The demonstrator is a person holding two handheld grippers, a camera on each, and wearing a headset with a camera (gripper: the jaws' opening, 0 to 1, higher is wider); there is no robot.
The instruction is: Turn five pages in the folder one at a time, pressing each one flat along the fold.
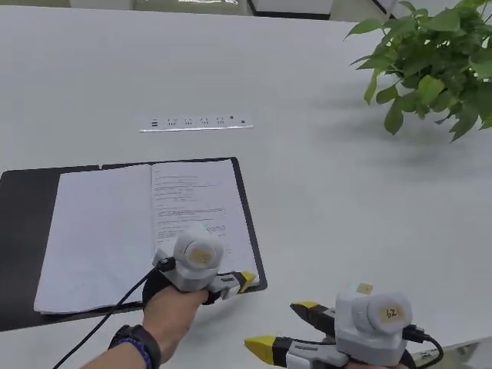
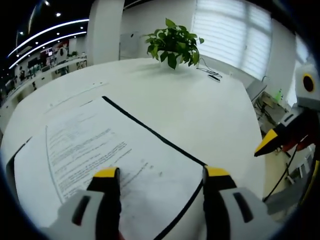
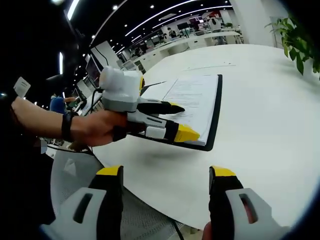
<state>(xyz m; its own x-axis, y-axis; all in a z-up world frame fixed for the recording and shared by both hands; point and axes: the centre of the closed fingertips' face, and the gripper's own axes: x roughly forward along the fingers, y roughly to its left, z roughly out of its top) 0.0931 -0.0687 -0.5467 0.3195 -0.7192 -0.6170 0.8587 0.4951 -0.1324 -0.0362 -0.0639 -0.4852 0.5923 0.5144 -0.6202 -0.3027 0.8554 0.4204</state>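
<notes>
Folder partly behind left gripper

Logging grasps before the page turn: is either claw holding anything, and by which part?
Nothing is held. The left claw hangs open over a corner of the page; the right claw is open above the table.

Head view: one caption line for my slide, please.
Left gripper open at the corner of the folder; right gripper open over the table.

Table: white, wide, evenly lit.
Socket panel: set flush into the tabletop.
Plant: leafy green, placed at the table's far right.
Window: covered by white blinds.
Ceiling: dark, crossed by curved light strips.
Background: office desks are seen.
</notes>
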